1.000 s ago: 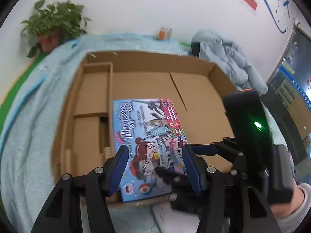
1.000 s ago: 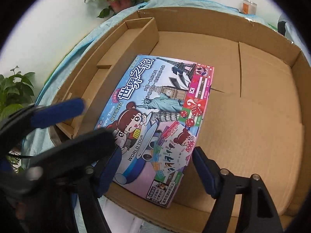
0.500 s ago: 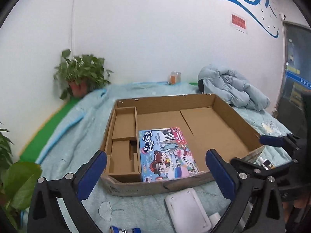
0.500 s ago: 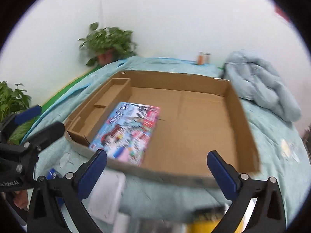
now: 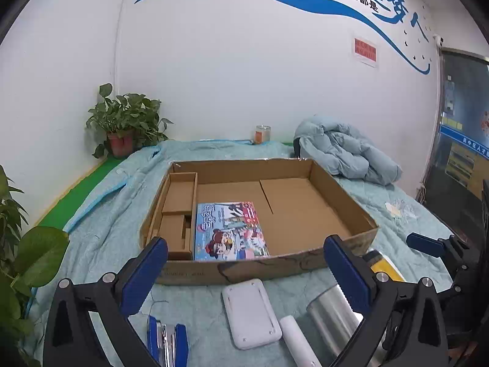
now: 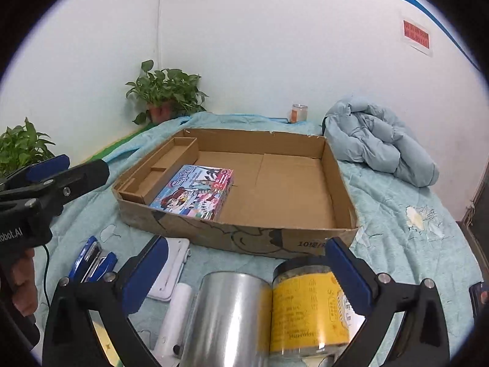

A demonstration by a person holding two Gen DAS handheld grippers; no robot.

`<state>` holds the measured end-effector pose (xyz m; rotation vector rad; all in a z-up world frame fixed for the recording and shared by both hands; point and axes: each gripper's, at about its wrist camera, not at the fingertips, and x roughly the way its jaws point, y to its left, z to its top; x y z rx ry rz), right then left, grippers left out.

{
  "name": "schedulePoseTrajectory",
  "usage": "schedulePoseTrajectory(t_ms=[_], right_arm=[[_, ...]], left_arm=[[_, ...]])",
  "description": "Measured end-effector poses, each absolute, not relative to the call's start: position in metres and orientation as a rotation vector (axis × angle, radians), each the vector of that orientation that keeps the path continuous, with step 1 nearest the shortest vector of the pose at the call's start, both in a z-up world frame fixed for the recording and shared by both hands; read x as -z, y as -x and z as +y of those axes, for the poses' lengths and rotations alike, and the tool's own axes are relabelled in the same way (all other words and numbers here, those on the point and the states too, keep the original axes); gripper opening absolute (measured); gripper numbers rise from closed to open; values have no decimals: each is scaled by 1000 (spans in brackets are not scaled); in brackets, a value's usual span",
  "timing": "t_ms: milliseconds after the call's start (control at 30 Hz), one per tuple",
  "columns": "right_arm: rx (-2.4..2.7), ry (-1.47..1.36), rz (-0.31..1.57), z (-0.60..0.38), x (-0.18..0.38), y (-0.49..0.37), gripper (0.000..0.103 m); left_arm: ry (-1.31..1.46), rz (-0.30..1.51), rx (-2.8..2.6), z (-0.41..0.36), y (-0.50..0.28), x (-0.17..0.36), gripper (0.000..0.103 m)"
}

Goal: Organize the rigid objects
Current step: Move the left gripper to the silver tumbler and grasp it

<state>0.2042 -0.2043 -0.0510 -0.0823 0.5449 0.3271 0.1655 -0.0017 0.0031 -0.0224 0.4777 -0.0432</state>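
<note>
I hold both hand-held grippers back from the cardboard tray [image 5: 345, 211]; the left hand-held gripper [image 5: 244, 278] and the right hand-held gripper [image 6: 244, 275] have just been opening and now stand released at full spread, with nothing pressed between the pads of either. The board game box [image 6: 195, 194] lies flat inside the tray, against the divider on its left side, its long axis running from near to far; its lid reads "世界之旅", with smaller print I cannot make out. What is left to sort lies on the blue blanket [image 6: 397, 220] on the near side of the tray. Directly ahead of my right jaws, and closest to them, lies the jar with a yellow label [image 6: 308, 302] on its side, touching a shiny metal cylinder [image 6: 229, 315] to its left, both with their long axes pointing toward the tray. The label's Chinese print is too small to read. Nearer my left hand are the white flat case [image 5: 250, 312], a white tube [image 5: 298, 339] and a blue stapler [image 5: 166, 342]. I judge the jar the right hand's natural next pick. The tray's near wall shows "10".
</note>
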Motion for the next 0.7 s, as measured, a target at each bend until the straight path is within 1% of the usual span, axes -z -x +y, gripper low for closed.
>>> schedulePoseTrajectory(t_ms=[333, 700], right_arm=[[-336, 81, 580, -209, 58, -190, 102], [-339, 94, 637, -207, 72, -190, 102]], left_arm=[[68, 534, 46, -10, -149, 5, 102], [105, 609, 55, -8, -163, 33, 102]])
